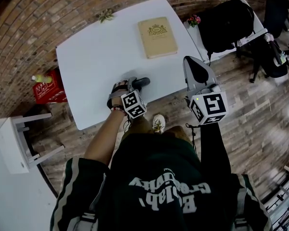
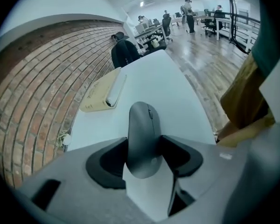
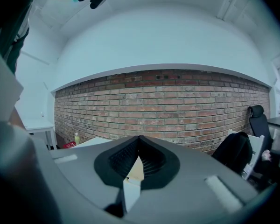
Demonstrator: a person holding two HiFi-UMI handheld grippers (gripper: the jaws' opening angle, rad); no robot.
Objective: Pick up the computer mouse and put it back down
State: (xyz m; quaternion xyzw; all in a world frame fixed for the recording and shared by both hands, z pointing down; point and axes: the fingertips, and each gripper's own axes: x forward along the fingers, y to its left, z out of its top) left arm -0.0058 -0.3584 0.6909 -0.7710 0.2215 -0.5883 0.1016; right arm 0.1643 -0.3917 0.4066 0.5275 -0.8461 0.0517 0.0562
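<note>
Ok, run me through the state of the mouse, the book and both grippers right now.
left gripper: shut on the mouse.
mouse: gripped by its two sides; whether it's lifted, can't tell.
right gripper: shut, empty, held past the edge of the table.
book: closed, lying flat on the table.

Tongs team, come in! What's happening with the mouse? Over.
Left tongs shut on the mouse, near the table front edge. Right tongs shut, empty, held aside. Book lies farther back, clear of the mouse.
</note>
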